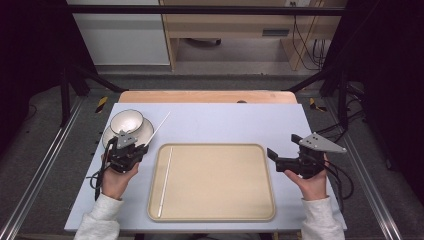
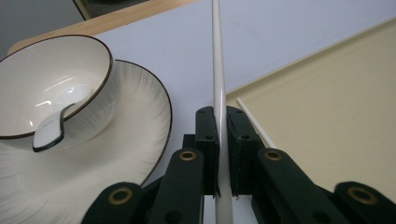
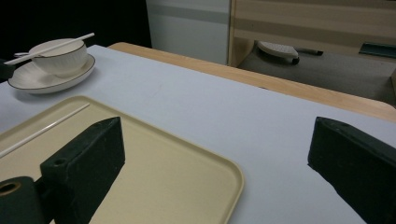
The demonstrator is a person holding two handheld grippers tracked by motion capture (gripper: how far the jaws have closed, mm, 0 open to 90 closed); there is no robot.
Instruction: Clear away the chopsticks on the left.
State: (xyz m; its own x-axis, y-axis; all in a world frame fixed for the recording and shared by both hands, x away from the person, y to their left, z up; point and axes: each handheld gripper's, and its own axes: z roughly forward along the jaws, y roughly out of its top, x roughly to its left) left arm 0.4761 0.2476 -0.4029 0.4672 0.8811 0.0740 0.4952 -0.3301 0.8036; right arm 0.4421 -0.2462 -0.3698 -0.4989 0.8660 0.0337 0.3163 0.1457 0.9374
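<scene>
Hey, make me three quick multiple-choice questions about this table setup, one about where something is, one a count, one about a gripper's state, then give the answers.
1. Where does the bowl sit?
A. on the tray
B. on the plate
C. on the bare table

2. How many chopsticks are in sight?
A. one
B. two
C. four

3. What state is the right gripper in?
A. open, holding nothing
B. shut on a chopstick
C. shut on a spoon

Answers:
1 B, the bowl rests on the white plate left of the tray.
2 B, one chopstick lies in the tray and another chopstick is clamped in the left gripper.
3 A, its jaws stand wide apart over the table with nothing between them.
</scene>
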